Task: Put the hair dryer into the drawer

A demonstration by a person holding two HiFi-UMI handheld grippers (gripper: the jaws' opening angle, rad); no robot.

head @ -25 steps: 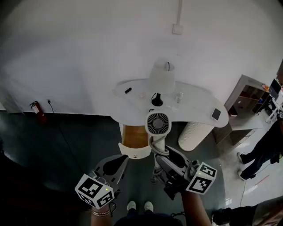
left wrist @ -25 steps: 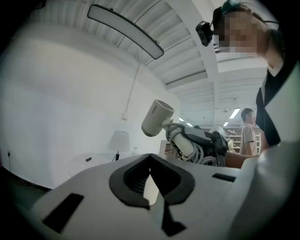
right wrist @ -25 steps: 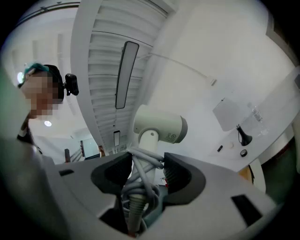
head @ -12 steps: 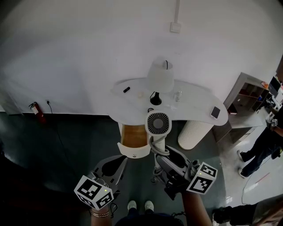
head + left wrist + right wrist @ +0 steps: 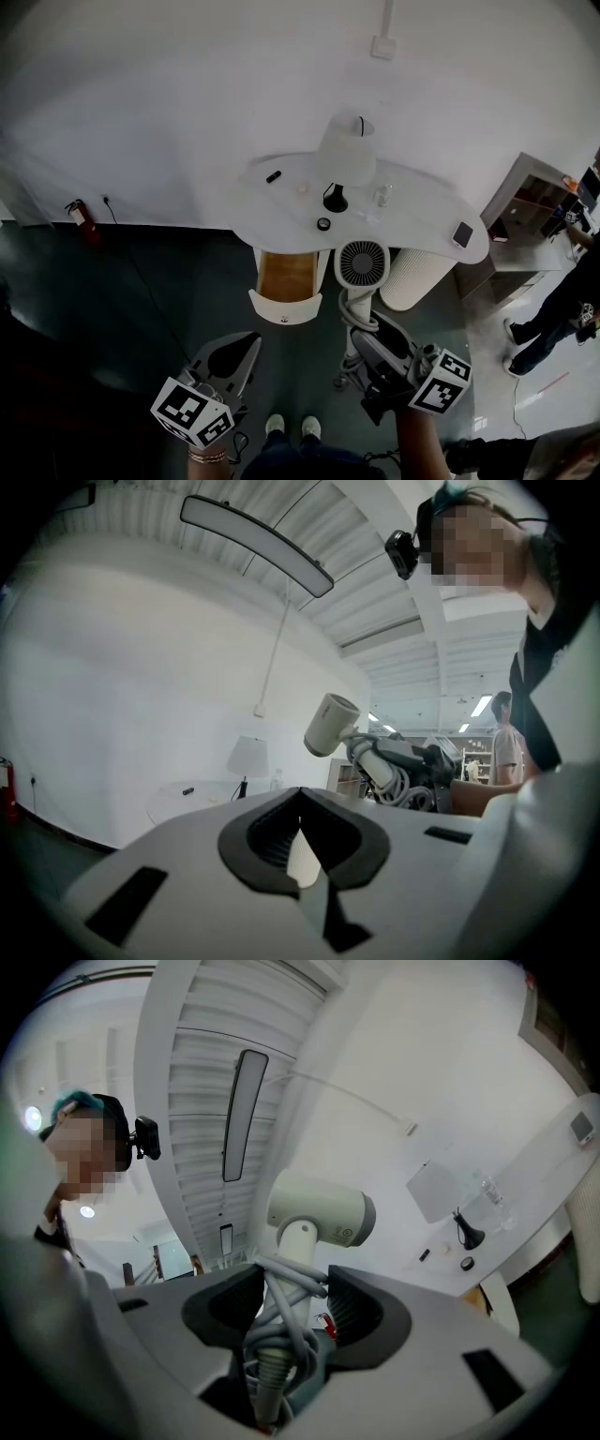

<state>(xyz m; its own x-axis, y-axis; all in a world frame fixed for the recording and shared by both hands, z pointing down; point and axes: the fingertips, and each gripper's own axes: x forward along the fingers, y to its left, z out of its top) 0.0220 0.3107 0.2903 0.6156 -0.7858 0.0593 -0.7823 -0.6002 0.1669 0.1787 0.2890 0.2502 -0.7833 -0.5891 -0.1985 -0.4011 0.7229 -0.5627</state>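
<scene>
While the right gripper [image 5: 286,1309] is clamped on the cord-wrapped handle of the hair dryer [image 5: 362,264], the dryer stands upright in the air, not in the drawer [image 5: 284,310]; in the head view its round grille sits just right of that open drawer, at the front edge of the white table [image 5: 412,206]. Left gripper [image 5: 300,803] low on the left; jaws together, nothing between; clear of the drawer front.

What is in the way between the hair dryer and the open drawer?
Nothing visible. The hair dryer, gripped by its cord-wrapped handle in the right claw, hangs just right of the open drawer, whose wooden inside looks bare. The left claw sits nearer the person, off the path.
</scene>
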